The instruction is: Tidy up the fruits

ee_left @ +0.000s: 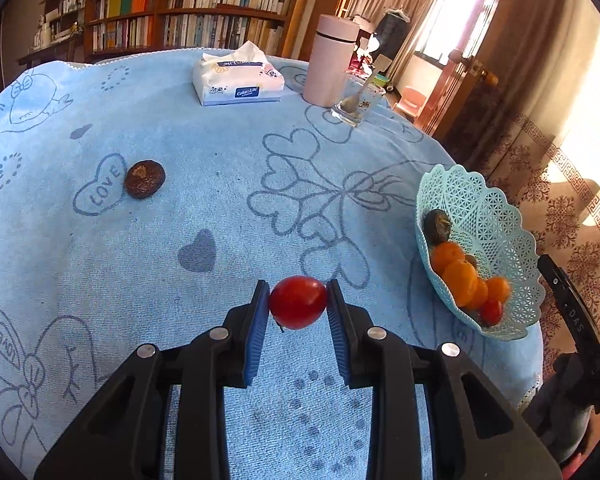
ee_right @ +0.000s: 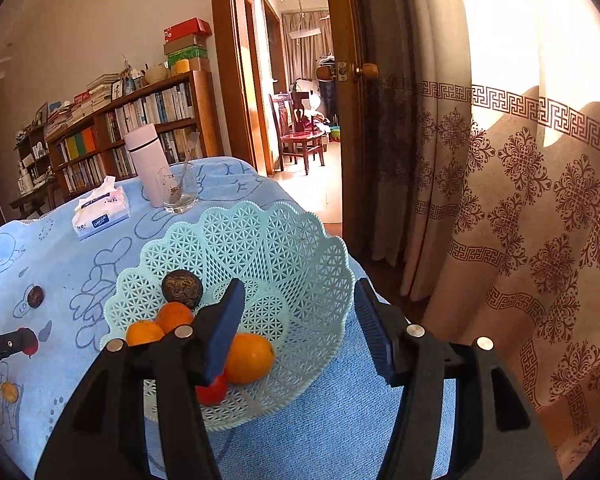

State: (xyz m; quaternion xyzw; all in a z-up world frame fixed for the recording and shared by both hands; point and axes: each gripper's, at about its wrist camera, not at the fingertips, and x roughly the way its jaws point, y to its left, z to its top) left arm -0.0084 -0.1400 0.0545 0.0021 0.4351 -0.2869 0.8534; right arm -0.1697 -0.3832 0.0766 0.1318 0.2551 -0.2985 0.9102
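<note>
My left gripper (ee_left: 298, 294) is shut on a red tomato (ee_left: 298, 302), held just above the blue tablecloth (ee_left: 220, 200). A dark brown round fruit (ee_left: 144, 179) lies on the cloth far left. The mint lattice basket (ee_left: 488, 216) stands at the right table edge and holds oranges (ee_left: 460, 280), a dark fruit (ee_left: 438, 226) and a small tomato (ee_left: 492, 311). My right gripper (ee_right: 300, 300) is open and empty above the basket (ee_right: 300, 248), over its oranges (ee_right: 249, 358), dark fruit (ee_right: 181, 288) and tomato (ee_right: 212, 392). A small orange fruit (ee_right: 9, 392) lies on the cloth at left.
A tissue pack (ee_left: 238, 80), a pink flask (ee_left: 330, 60) and a glass with a spoon (ee_left: 352, 104) stand at the table's far side. A patterned curtain (ee_right: 520, 200) hangs to the right, close to the table edge. Bookshelves (ee_left: 188, 12) stand behind.
</note>
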